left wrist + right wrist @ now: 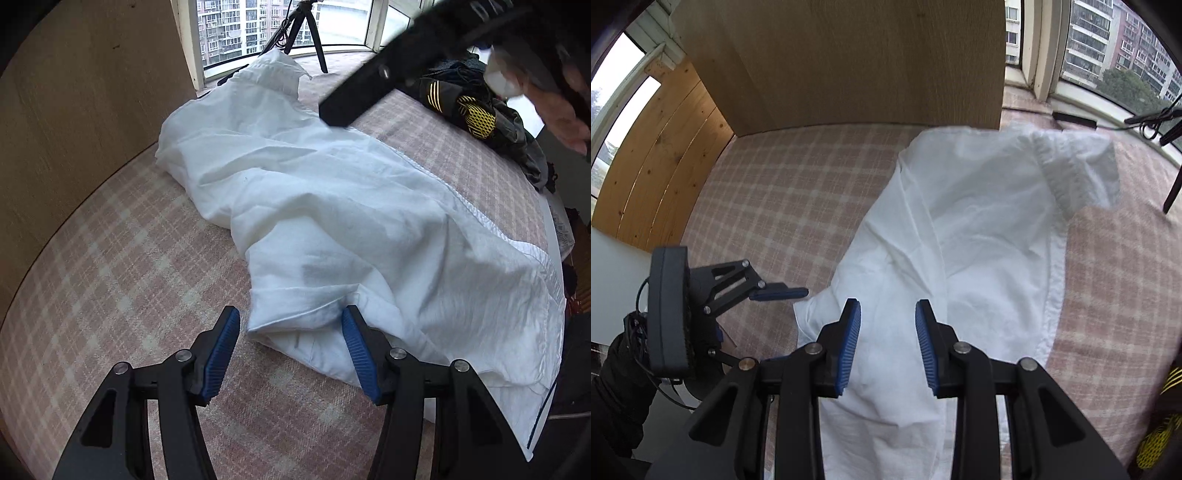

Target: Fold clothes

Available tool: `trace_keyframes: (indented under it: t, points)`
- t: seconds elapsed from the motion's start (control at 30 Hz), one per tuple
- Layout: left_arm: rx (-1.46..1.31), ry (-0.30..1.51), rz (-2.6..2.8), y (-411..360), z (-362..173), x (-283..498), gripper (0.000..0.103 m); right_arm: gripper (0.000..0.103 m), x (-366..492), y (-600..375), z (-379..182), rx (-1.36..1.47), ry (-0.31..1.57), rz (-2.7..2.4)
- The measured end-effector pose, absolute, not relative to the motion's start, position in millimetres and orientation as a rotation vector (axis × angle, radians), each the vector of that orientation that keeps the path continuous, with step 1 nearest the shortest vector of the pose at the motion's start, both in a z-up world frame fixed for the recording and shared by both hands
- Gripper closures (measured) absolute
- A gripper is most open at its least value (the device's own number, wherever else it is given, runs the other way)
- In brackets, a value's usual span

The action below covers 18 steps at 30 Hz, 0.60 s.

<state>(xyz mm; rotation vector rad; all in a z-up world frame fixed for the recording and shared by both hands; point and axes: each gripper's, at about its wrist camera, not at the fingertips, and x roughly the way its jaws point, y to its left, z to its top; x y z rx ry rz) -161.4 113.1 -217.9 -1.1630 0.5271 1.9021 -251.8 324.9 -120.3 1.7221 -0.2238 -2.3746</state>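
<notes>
A crumpled white garment lies on the checked bed. The left hand-held gripper and right hand-held gripper gape wide, holding nothing.

- Left claw wide open, blue pads on either side of a fold of white cloth.
- Cloth spread crumpled on checked pink bed.
- Right claw blurry above.
- Dark clothes far behind.
</notes>
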Motion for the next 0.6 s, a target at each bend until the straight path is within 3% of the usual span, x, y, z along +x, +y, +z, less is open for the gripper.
trace_keyframes:
  t: [0.07,0.1,0.17,0.33,0.6]
  points:
    - [-1.156,0.516,1.910,111,-217,-163,0.048,0.070,-266,327,-101,1.706,-0.183,-2.386]
    - [-1.149,0.508,1.909,111,-218,-163,0.048,0.062,-274,327,-92,1.695,-0.158,-2.389]
    - [-1.141,0.496,1.911,112,-219,-163,0.048,0.056,-290,331,-85,1.686,-0.115,-2.421]
    - [-1.137,0.466,1.911,111,-222,-163,0.048,0.056,-328,343,-118,1.721,-0.296,-2.362]
    - [-1.116,0.468,1.889,110,-224,-161,0.071,0.056,-359,321,-181,1.806,-0.333,-2.239]
